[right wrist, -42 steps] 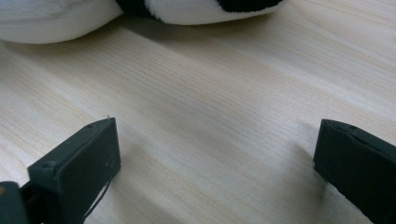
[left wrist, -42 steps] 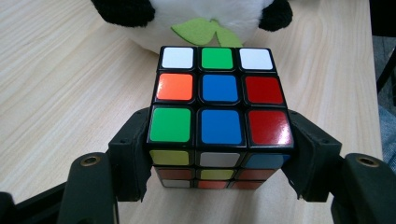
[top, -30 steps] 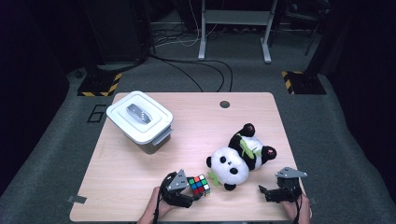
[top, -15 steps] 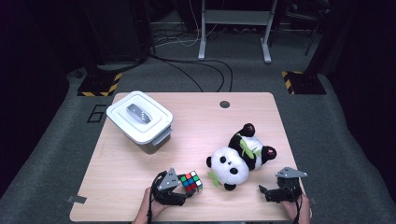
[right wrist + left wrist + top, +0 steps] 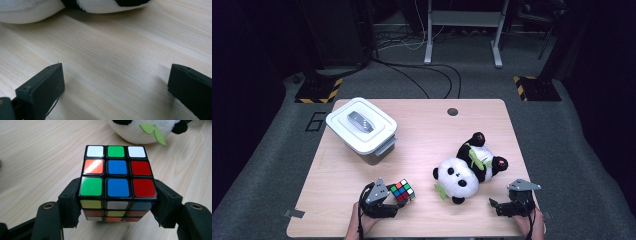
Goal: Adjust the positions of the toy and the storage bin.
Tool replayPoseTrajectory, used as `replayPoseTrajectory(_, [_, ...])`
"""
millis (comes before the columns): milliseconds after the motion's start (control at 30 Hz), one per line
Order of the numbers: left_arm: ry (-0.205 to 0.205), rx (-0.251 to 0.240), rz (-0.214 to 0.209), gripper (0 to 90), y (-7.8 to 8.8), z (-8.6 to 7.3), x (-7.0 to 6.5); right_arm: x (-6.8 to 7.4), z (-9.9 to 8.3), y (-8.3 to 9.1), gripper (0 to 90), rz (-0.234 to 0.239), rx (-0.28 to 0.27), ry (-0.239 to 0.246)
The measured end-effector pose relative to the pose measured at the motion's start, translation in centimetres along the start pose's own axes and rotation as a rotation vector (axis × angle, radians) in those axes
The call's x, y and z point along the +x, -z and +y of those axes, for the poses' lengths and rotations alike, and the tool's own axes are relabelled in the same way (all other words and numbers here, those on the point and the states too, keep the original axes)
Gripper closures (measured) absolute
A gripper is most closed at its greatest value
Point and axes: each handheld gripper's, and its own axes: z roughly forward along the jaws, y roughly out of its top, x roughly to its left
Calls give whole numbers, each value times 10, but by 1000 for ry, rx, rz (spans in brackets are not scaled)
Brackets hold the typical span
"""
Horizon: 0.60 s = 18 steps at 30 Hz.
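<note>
Leftward along the counter's [image 5: 337,200] near edge have gone the left tongs [image 5: 393,198] and the puzzle cube [image 5: 117,180] clamped in them, away from the plush panda [image 5: 464,172]. Lower left of centre now, the scrambled, glossy cube could slip, being pinched only low down. Right tongs [image 5: 115,87] gape wide, empty.

Bench [image 5: 427,135]: pale wood top with a round hole near its far edge.
Lidded box [image 5: 362,129]: white, closed, far left corner.
Panda toy [image 5: 466,171]: plush, lying near right, green leaf on belly.
</note>
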Motion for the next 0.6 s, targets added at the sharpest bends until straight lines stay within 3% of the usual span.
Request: replayPoseTrajectory(600, [65,7,113,341,29,-18,22,0,0,0,0,-3,3,4])
